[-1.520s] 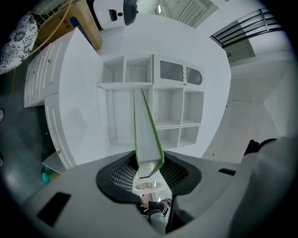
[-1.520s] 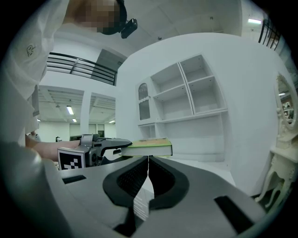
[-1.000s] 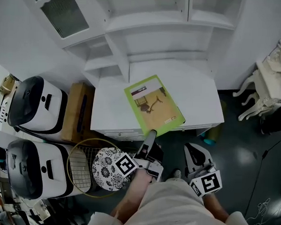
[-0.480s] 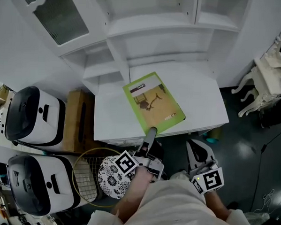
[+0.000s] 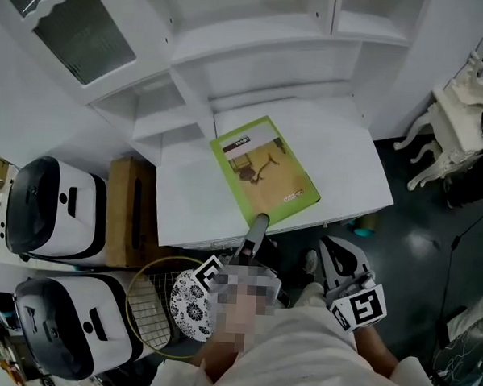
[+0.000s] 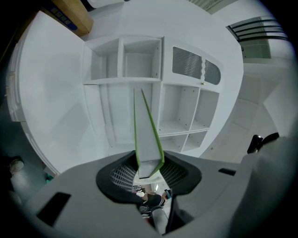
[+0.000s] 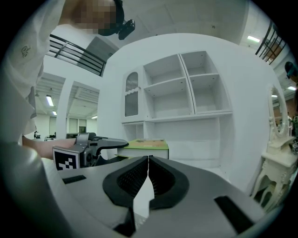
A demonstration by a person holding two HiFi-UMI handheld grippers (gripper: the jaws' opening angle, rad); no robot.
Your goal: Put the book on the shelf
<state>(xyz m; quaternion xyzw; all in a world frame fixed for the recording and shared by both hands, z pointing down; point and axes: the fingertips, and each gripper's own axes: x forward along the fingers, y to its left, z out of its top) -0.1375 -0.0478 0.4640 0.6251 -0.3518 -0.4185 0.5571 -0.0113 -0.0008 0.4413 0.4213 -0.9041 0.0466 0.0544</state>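
Risk of slipping: the book is gripped only at its near edge, so most of its weight hangs out ahead of the pads; it could sag or swivel if it is swung quickly.
Risk of catching: the far corner could be knocked against an upright or board edge of the shelf if it is brought in at a slant.
Risk of fanning: the cover and pages could be let fall open, since only one end is pinched.
Left gripper: clenched on the book's near edge.
Right gripper: jaws closed together, nothing between them, kept low beside the body.
Book position: held roughly level over the white counter, in front of the open compartments, judged clear of the top.
Book appearance: thin, bright green cover, tan picture, white title band near the far end, white page block.
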